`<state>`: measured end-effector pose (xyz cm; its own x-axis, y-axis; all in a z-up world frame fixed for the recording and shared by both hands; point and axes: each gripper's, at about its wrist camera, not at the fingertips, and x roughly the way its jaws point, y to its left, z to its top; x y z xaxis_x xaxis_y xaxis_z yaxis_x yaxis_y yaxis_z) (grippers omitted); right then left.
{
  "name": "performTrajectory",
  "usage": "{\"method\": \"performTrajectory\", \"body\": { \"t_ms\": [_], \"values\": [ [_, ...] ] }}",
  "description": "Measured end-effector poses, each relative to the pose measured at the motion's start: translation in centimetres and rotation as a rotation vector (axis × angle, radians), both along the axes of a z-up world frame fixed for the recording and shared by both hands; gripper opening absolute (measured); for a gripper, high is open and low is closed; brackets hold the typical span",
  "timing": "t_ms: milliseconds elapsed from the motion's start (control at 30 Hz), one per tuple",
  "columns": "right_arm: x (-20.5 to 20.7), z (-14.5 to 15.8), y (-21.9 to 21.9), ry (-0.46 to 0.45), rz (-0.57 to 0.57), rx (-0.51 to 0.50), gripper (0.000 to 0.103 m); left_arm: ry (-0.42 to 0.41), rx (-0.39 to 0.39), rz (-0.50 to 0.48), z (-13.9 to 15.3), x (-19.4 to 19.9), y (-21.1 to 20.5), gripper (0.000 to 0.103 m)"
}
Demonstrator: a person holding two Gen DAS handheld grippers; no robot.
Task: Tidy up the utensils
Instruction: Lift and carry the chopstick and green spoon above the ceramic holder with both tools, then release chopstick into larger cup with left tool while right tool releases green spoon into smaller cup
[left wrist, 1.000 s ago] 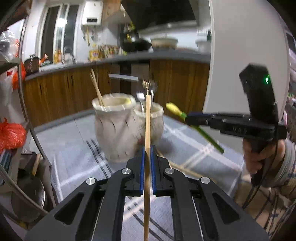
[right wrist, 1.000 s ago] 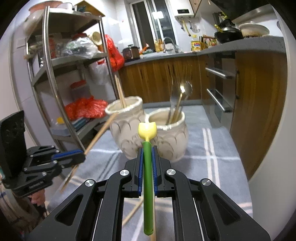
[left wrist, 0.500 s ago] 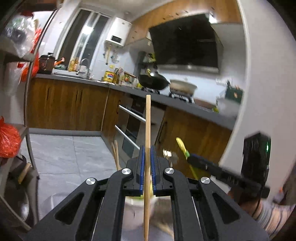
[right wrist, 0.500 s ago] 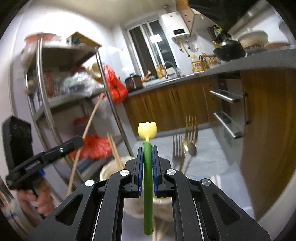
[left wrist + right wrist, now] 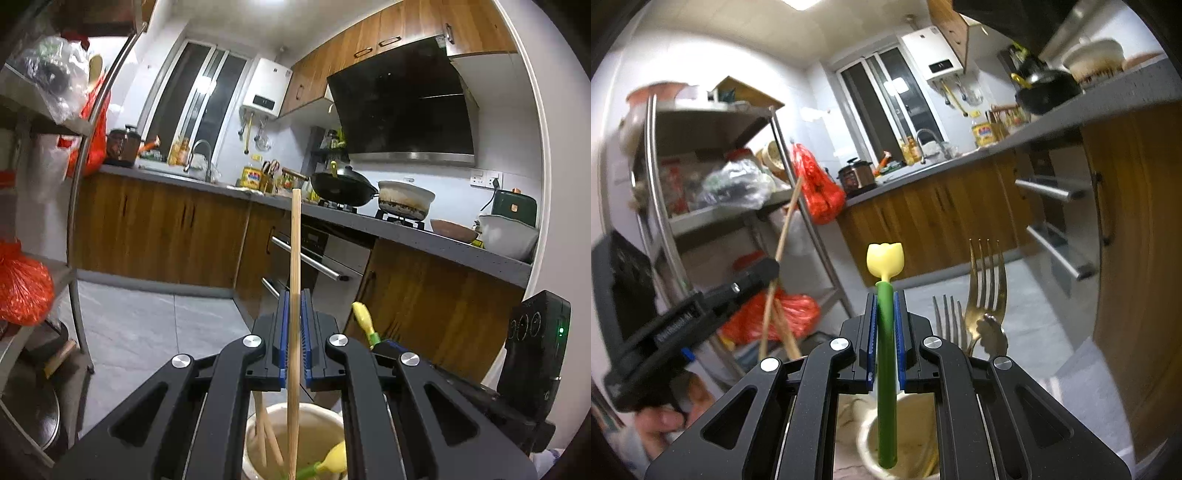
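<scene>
The wooden chopstick (image 5: pixel 294 280) stands almost straight up and down. Its long line runs from top to bottom, with its top end high in the air and its low end pointing down into the pale pot (image 5: pixel 295 413) below. The left tool (image 5: pixel 294 339) is shut tight on the chopstick near its middle. More wooden sticks (image 5: pixel 266 439) lean inside that pot, and a yellow tip (image 5: pixel 334 458) shows in there too.

The green stick with the yellow flower top (image 5: pixel 886 332) also stands up tall. The flower end points up and the plain green end points down into the second pot (image 5: pixel 905 443). The right tool (image 5: pixel 886 332) is shut tight on the green part. Two forks (image 5: pixel 986 280) stand in that pot with their prongs up, just beside the green stick.

I think the job now is to drop each stick into its pot. To do it well, keep each stick straight, with its low end inside the rim. Go down slowly so the end does not bump the rim or the forks. Let go only when the low end is well inside the pot, so the stick cannot tip out. The two tools are close to each other, so move them gently and keep them from knocking.

Behind the pots are brown cupboards (image 5: pixel 155 236) and a metal shelf (image 5: pixel 701 177) with red bags.
</scene>
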<state>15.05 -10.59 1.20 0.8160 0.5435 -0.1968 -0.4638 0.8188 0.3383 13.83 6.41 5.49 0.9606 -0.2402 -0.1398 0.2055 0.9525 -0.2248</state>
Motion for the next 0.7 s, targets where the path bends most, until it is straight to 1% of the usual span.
{"method": "performTrajectory", "body": {
  "t_ms": [67, 233, 333, 600, 700],
  "values": [
    [0.1, -0.3, 0.3, -0.019, -0.023, -0.038, 0.010, -0.013, 0.026, 0.007, -0.3, 0.0, -0.6, 0.006],
    [-0.6, -1.1, 2.1, -0.102, -0.068, -0.189, 0.010, -0.026, 0.077, -0.001, -1.3, -0.6, -1.5, 0.006],
    [-0.8, -1.9, 2.5, -0.114, -0.073, -0.241, 0.010, -0.023, 0.095, -0.006, -1.7, -0.9, -1.6, 0.006],
    [-2.3, -2.0, 2.1, -0.094, -0.037, -0.262, 0.010, 0.023, 0.113, -0.012, -2.9, -2.4, -1.0, 0.006],
    [-2.9, -2.2, 1.9, -0.075, -0.024, -0.267, 0.010, 0.056, 0.147, -0.012, -3.3, -3.1, -1.2, 0.006]
  ]
}}
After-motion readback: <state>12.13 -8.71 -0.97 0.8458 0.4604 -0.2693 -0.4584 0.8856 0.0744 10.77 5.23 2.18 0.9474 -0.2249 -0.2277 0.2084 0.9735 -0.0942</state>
